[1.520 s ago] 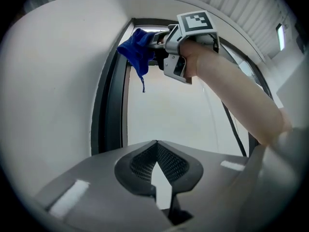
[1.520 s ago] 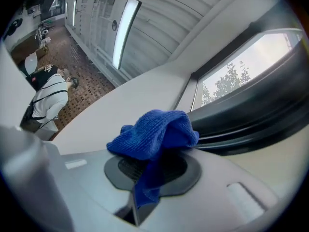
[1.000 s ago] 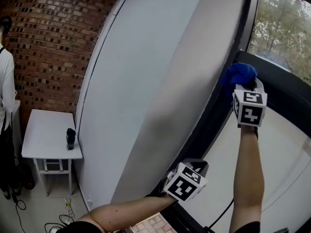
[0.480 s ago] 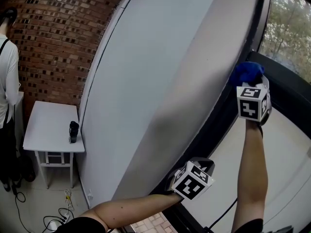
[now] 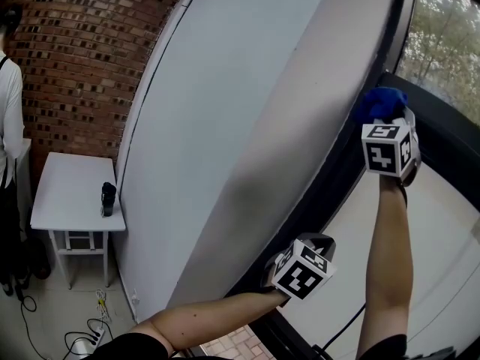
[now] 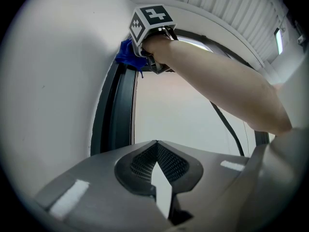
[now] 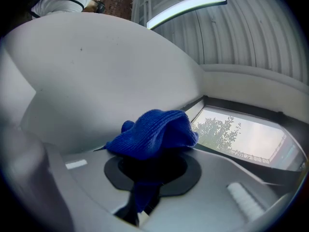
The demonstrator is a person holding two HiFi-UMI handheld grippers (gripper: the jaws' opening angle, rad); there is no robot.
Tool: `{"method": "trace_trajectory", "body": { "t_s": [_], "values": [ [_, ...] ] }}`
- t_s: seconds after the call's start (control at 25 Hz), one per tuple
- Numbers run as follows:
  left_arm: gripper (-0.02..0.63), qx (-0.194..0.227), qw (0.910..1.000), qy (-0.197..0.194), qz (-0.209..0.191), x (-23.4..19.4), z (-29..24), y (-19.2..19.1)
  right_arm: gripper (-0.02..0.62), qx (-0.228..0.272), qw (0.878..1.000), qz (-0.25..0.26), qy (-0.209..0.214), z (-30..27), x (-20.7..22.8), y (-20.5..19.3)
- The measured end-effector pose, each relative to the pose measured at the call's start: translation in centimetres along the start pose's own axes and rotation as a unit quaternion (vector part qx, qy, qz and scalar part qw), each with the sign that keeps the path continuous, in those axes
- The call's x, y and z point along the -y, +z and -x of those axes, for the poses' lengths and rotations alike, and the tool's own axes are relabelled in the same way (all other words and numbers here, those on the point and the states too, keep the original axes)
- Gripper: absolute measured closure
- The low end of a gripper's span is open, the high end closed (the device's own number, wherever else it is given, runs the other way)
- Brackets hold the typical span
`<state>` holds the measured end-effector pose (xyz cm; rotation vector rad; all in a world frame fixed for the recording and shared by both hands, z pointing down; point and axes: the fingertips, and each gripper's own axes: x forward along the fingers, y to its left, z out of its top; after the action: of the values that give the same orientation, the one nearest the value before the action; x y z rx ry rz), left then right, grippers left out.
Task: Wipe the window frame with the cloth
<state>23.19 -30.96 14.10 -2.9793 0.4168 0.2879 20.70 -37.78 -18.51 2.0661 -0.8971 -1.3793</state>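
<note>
While the right gripper (image 5: 390, 122) holds its jaws clamped on the blue cloth (image 5: 381, 103) against the dark window frame (image 5: 339, 175), the left gripper (image 5: 304, 265), closed on nothing, sits lower beside the same frame. A broad white wall panel (image 5: 247, 111) flanks the frame, and trees (image 5: 442, 28) show through the glass. Down left, a small white table (image 5: 67, 193) bears a dark object (image 5: 109, 199) before a brick wall (image 5: 82, 58). A person in white (image 5: 7, 118) stands at the edge, and cables (image 5: 86, 340) lie on the floor.

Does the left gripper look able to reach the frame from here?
Probably yes: the left gripper, shut and empty, sits close beside the frame, with nothing between them. The cloth is in the right gripper, though.
</note>
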Motion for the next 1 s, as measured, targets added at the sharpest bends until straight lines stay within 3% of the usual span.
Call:
{"method": "trace_trajectory", "body": {
  "t_s": [0.68,0.88,1.0],
  "values": [
    [0.612,0.032,0.9991,-0.026,0.008,2.7,-1.7,2.3,0.528,-0.011,1.0,0.003,-0.007,3.9,3.5,-2.8],
    [0.612,0.089,0.9953,-0.029,0.025,1.4,-2.2,7.7,0.528,-0.019,1.0,-0.012,-0.002,5.5,4.7,-4.5],
    [0.612,0.125,0.9919,-0.002,0.018,-1.1,-1.8,13.2,0.528,-0.032,0.999,-0.027,0.007,6.3,5.2,-6.1]
  ]
}}
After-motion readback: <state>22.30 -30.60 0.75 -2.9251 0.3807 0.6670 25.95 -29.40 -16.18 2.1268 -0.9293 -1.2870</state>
